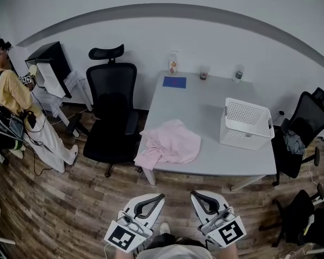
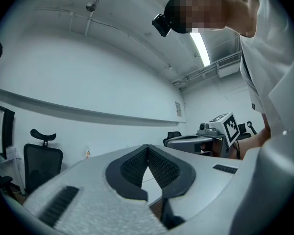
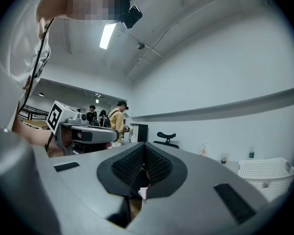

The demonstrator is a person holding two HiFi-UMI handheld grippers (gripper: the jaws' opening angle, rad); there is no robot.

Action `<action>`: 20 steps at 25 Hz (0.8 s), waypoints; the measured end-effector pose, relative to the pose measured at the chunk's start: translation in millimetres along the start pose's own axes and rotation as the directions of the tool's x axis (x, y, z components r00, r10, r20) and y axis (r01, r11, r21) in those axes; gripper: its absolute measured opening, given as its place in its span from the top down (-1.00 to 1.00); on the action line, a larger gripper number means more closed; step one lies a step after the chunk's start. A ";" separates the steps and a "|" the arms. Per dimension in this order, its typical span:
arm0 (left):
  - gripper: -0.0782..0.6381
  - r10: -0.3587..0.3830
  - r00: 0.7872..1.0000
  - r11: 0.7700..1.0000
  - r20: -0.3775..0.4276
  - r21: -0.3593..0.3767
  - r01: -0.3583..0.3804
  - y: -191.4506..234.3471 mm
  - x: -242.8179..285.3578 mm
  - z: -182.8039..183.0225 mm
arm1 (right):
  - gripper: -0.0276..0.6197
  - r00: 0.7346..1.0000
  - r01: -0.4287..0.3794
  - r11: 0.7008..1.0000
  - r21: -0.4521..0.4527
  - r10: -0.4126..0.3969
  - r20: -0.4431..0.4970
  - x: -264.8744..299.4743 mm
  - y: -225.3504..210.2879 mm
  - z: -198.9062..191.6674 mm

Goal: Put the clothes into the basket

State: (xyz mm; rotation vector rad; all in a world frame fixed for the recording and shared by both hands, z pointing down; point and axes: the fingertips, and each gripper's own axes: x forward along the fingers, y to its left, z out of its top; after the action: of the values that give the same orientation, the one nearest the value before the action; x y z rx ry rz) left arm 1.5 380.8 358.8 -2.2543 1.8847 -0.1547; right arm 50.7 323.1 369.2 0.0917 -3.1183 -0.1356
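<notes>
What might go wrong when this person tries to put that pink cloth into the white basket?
The pink garment hangs partly over the near left edge of the table; a clumsy pinch might drag it to the floor. The white basket stands close to the right edge, so stuffing cloth in could shove it off. Both the left gripper and right gripper are shut; unless opened, they would only push the cloth.

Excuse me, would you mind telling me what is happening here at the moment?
A person holds the left tongs and the right tongs, both shut and empty, short of the table. The pink garment lies crumpled on the table's near corner, partly hanging over the edge; the white basket stands apart from it. Nothing is picked up yet.
</notes>
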 end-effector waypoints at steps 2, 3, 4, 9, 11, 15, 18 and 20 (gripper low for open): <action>0.76 0.046 0.998 0.979 -0.033 -0.196 -0.052 8.6 0.7 -11.6 | 0.91 1.000 0.009 1.000 -0.005 -0.009 0.009 6.6 -3.6 1.8; 0.76 0.053 0.998 0.970 -0.041 -0.236 -0.061 12.1 2.0 -14.4 | 0.91 1.000 0.012 1.000 -0.006 -0.011 0.015 9.4 -5.3 2.9; 0.76 0.052 0.998 0.968 -0.043 -0.245 -0.061 15.0 3.8 -15.7 | 0.91 1.000 0.014 1.000 -0.009 -0.014 0.021 11.9 -7.3 4.1; 0.76 -0.020 1.000 1.000 -0.003 -0.002 0.020 25.3 19.4 -5.2 | 0.91 1.000 0.015 1.000 0.000 -0.015 -0.018 20.0 -20.5 0.0; 0.76 0.007 1.000 0.997 -0.014 -0.075 -0.008 31.3 24.7 -9.5 | 0.91 1.000 0.010 1.000 -0.005 -0.010 -0.005 26.0 -28.3 1.4; 0.76 0.046 0.998 0.991 -0.037 -0.122 -0.050 43.2 35.9 -19.0 | 0.91 1.000 -0.017 1.000 -0.010 0.017 0.011 38.2 -44.1 -1.3; 0.76 0.091 0.994 0.974 -0.062 -0.204 -0.102 51.3 46.6 -27.4 | 0.91 0.999 -0.042 0.999 -0.003 0.042 -0.006 44.9 -58.0 -6.4; 0.76 0.110 0.992 0.968 -0.066 -0.219 -0.122 56.8 55.2 -30.2 | 0.91 0.998 -0.058 0.998 -0.001 0.058 -0.011 49.6 -68.2 -8.5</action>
State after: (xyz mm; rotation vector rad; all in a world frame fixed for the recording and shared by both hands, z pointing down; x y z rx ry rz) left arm -49.3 314.5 373.2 -2.2902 2.1529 0.0164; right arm 5.3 251.5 372.6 0.0018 -3.1063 -0.1351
